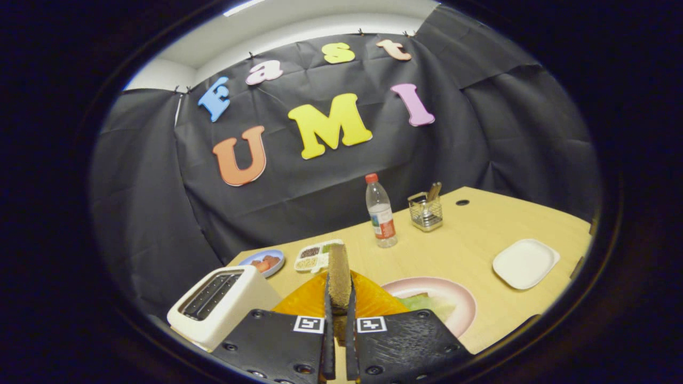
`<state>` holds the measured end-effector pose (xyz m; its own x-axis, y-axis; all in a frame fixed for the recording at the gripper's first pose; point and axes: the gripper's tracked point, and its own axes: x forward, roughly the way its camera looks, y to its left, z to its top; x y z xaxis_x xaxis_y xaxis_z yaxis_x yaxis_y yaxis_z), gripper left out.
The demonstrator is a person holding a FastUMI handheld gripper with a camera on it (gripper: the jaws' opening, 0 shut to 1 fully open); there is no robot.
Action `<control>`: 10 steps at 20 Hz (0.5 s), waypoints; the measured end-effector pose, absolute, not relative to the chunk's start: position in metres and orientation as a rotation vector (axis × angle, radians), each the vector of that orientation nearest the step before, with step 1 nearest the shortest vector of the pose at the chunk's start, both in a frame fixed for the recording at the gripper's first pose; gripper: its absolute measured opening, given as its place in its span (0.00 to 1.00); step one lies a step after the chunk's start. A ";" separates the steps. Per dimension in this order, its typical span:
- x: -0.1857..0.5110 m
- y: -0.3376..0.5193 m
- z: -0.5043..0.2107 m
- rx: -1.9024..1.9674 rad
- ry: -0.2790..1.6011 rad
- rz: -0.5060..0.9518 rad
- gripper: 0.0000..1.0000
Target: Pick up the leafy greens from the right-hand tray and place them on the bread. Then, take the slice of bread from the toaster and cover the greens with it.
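My gripper point(339, 304) is shut on a slice of bread point(339, 274), held edge-on and upright between the fingers, lifted above the table. The white toaster point(221, 306) stands just left of the fingers with its slots showing no bread. Right of the fingers lies a pink plate point(459, 301) with leafy greens point(427, 304) resting on a bread slice whose edge shows at the plate's back; the fingers hide part of it. An orange tray point(368, 301) sits directly beyond the fingers, mostly hidden.
On the wooden table point(469, 240) stand a water bottle point(380, 213), a wire holder with utensils point(426, 212), a white square plate point(525, 263), a blue plate with food point(262, 262) and a divided snack tray point(315, 256).
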<state>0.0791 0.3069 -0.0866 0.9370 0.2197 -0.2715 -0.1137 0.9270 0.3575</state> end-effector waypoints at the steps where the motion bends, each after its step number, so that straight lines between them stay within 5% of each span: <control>1: 0.081 0.307 -0.095 0.356 0.333 0.181 0.08; 10: 0.091 0.271 -0.135 0.431 0.386 0.161 0.08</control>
